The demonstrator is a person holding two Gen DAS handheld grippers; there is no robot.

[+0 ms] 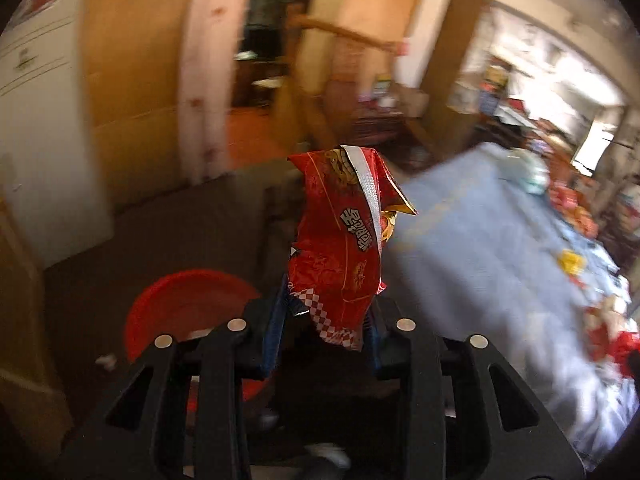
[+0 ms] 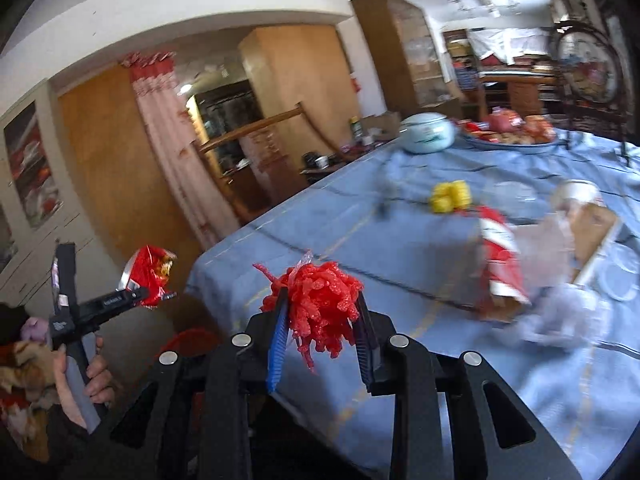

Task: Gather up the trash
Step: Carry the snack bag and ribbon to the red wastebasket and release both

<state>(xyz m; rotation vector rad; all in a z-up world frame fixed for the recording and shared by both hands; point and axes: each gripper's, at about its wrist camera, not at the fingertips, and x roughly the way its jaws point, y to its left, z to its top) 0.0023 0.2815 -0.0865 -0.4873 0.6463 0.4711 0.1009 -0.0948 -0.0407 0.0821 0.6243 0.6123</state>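
Pinching a crumpled red snack wrapper [image 1: 340, 248] by its lower edge, the left claw [image 1: 324, 344] carries something light, crinkly, slippery — the right claw [image 2: 320, 336] squeezes a soft red foam net [image 2: 320, 304].

Each gripper, left gripper [image 1: 326, 344] and right gripper [image 2: 322, 344], has a black frame with four round silver fasteners and ribbed blue pads [image 2: 277, 348]. The person's sleeve [image 2: 24, 364] is patterned.

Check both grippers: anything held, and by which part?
Left gripper pinches a red snack wrapper by its lower end. Right gripper clamps a red frilly plastic bundle around its middle.
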